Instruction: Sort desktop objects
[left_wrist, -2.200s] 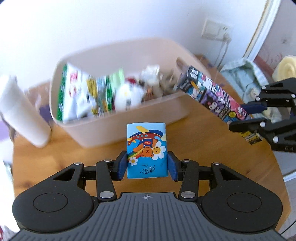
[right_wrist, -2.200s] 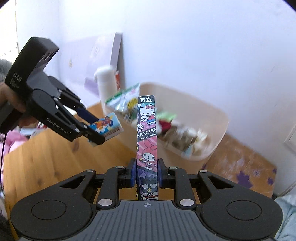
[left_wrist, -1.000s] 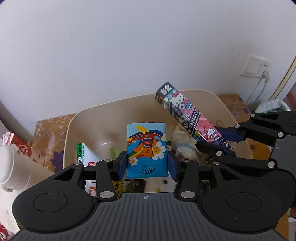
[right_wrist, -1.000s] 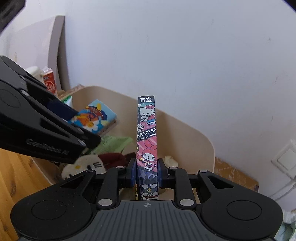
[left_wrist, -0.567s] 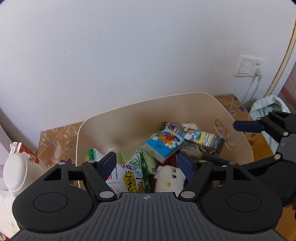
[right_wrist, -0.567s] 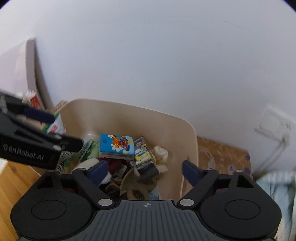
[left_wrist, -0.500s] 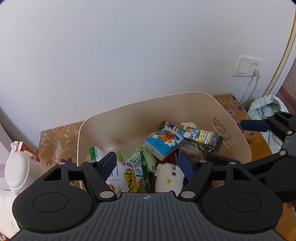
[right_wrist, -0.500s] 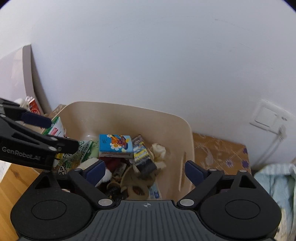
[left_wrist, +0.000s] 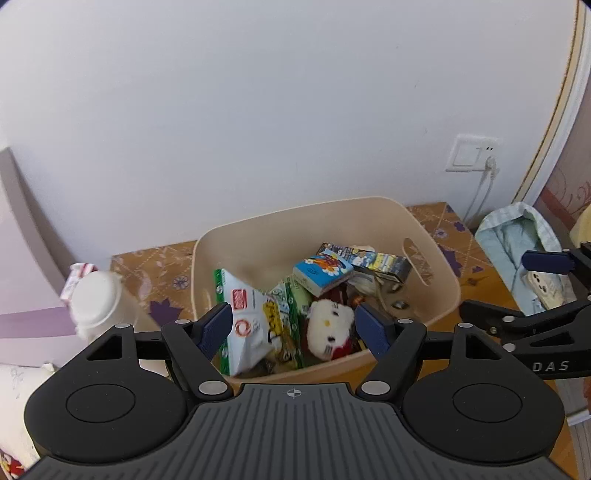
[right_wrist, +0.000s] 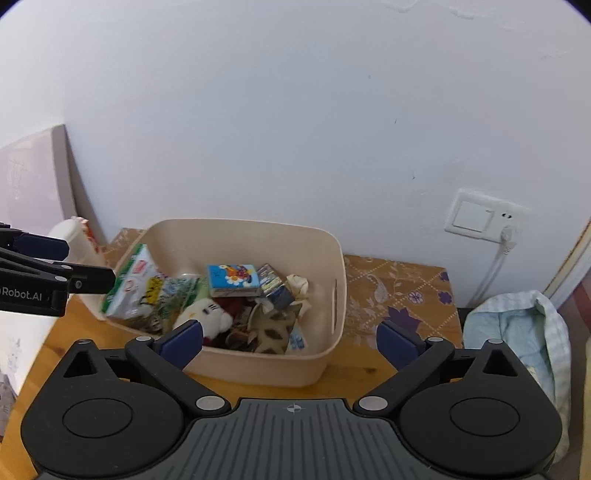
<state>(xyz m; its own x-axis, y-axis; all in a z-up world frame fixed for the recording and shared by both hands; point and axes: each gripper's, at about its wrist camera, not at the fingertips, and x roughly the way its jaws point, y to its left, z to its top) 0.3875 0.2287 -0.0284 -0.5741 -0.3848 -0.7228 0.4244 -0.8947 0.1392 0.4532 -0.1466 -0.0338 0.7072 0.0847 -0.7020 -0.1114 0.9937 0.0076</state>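
Just ahead of both claws, inside the beige bin (left_wrist: 436, 266), lies the blue tissue pack (left_wrist: 323, 271) with its cartoon print, tilted on top of the heap. Touching its far side is the long cartoon box (left_wrist: 369, 258), lying flat and pointing toward the bin's right wall with the handle slot. From the right wrist view the same tissue pack (right_wrist: 232, 280) sits mid-bin with the cartoon box (right_wrist: 275, 286) just to its right, and the bin (right_wrist: 332, 258) stands on the wooden table (right_wrist: 354, 376).

Below the tissue pack, nearer the left claw (left_wrist: 293, 328), a white plush cat (left_wrist: 328, 325) rests between the spread fingers' line of sight, with a green-and-white snack bag (left_wrist: 243, 317) leaning to its left. Crumpled bits fill the bin's right side.

Both claws hang above the bin's near edge with fingers wide apart, gripping nothing. The right claw (right_wrist: 290, 341) shows up at the right edge of the left wrist view, and the left claw at the left edge of the right wrist view.

Left of the bin stands a white bottle (left_wrist: 98, 302); a patterned cloth (right_wrist: 399, 291) covers the table behind, a wall socket (right_wrist: 480, 218) sits above it, and a pale blue bundle (right_wrist: 517, 332) lies off to the right.
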